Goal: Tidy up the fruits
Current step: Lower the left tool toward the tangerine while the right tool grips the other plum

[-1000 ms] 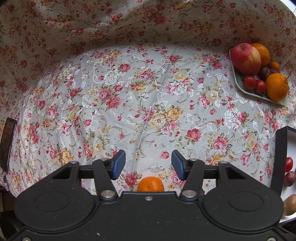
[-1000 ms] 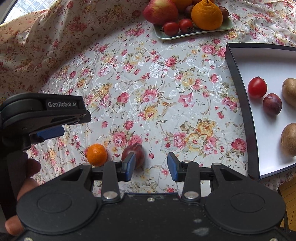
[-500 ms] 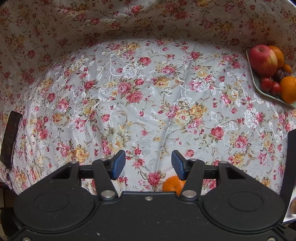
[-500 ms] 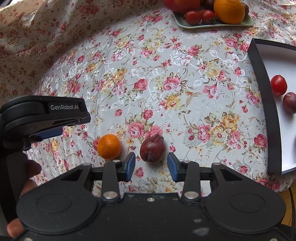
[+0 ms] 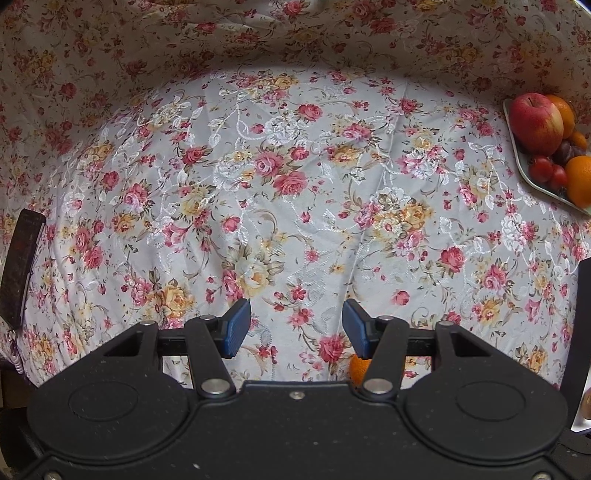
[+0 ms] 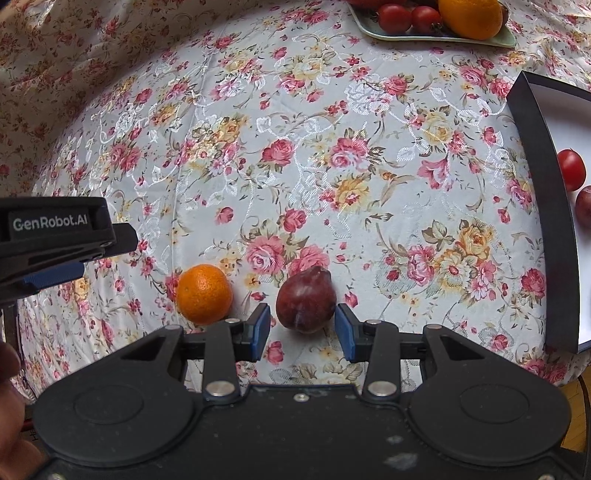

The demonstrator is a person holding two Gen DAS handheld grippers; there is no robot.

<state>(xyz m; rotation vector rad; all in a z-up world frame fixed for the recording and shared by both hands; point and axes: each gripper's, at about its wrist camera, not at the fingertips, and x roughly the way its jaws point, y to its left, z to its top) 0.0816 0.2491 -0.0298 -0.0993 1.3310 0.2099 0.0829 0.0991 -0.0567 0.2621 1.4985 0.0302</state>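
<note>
On the floral cloth lie a small orange mandarin (image 6: 204, 293) and, to its right, a dark red pear-shaped fruit (image 6: 306, 300). My right gripper (image 6: 302, 334) hangs just above the red fruit, which sits between its blue pads without touching them; the jaws are open. My left gripper (image 5: 295, 328) is open over bare cloth, nothing between its pads. The mandarin (image 5: 359, 369) peeks out under its right finger. The left gripper's body (image 6: 55, 236) shows at the left edge of the right wrist view.
A pale green plate (image 6: 436, 35) at the back holds an apple (image 5: 536, 123), oranges and cherry tomatoes. A black-walled white tray (image 6: 554, 206) on the right holds a tomato (image 6: 571, 169) and a plum. A dark object (image 5: 20, 266) lies at the table's left edge.
The right gripper has moved left and down until the red fruit sits between its pads. The left gripper has drifted left, so the mandarin slid from between its fingers to under the right finger.
</note>
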